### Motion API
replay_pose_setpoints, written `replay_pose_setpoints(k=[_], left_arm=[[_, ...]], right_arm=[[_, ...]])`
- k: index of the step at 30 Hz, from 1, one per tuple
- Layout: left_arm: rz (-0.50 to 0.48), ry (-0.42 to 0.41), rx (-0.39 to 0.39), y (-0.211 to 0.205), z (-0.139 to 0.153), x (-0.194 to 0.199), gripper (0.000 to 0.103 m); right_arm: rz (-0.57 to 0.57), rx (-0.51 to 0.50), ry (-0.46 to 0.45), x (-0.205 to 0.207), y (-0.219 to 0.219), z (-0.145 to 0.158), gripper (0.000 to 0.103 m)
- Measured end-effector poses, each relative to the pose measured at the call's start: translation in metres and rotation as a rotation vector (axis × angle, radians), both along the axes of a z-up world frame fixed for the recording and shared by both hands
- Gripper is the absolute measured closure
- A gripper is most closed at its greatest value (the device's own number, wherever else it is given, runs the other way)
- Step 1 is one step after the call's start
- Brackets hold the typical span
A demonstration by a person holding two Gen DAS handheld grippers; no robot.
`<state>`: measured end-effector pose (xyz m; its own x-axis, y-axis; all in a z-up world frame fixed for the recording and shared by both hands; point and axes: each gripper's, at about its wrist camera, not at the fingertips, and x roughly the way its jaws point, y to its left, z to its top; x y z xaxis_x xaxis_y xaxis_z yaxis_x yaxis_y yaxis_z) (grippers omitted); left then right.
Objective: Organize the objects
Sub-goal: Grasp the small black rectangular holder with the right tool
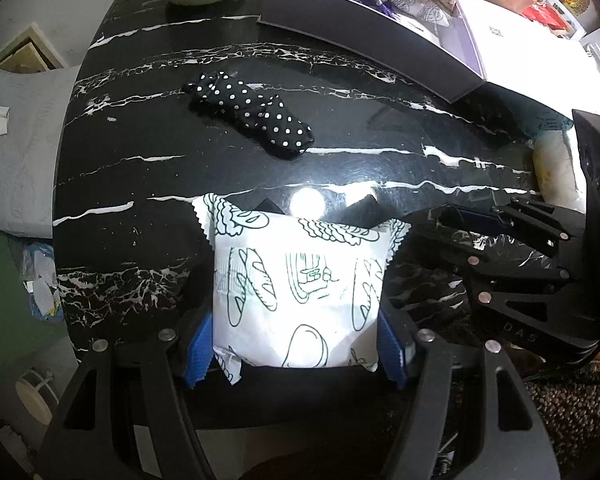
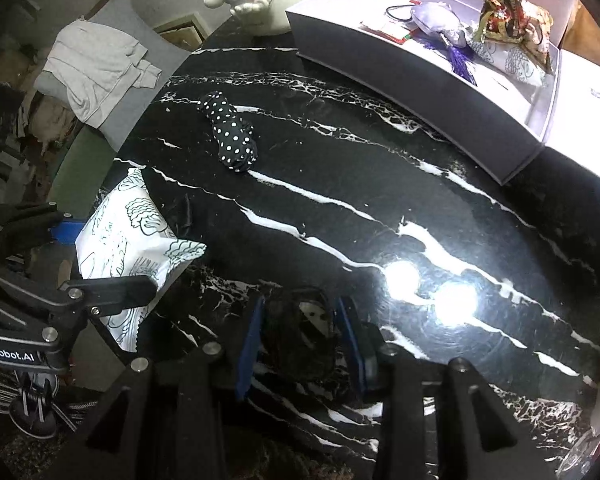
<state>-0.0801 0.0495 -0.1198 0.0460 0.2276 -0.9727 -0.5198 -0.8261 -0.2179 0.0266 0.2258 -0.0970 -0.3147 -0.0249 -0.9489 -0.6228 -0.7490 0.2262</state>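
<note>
Left gripper (image 1: 296,344) around white packet (image 1: 300,280), polka-dot pouch (image 1: 248,114) just beyond.

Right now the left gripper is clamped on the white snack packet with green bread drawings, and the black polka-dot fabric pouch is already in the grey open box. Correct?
Not quite. The black polka-dot fabric pouch lies on the black marble table, outside the grey open box; the right wrist view shows it. The left gripper is clamped on the white snack packet with green bread drawings.

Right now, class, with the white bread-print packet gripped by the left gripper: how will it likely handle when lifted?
The white packet looks puffy and wrinkled, so probably light and squashy. Its crimped ends poke past the left gripper, so they may flop. The glossy wrapper might slip.
</note>
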Motion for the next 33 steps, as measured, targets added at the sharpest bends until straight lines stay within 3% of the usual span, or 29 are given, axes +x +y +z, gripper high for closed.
replay_pose_setpoints(k=[13,25,33], left_arm=[[-0.019,-0.003,-0.006,0.006,-0.002,0.001,0.037],[-0.094,0.055,0.021,0.023,0.023,-0.004,0.037],[-0.186,0.083,0.049,0.047,0.033,-0.001,0.037]], right_arm=[[0.002,-0.013,-0.012,-0.004,-0.003,-0.017,0.062],[-0.03,0.029,0.009,0.012,0.001,0.011,0.064],[-0.123,0.061,0.011,0.043,0.008,0.03,0.064]])
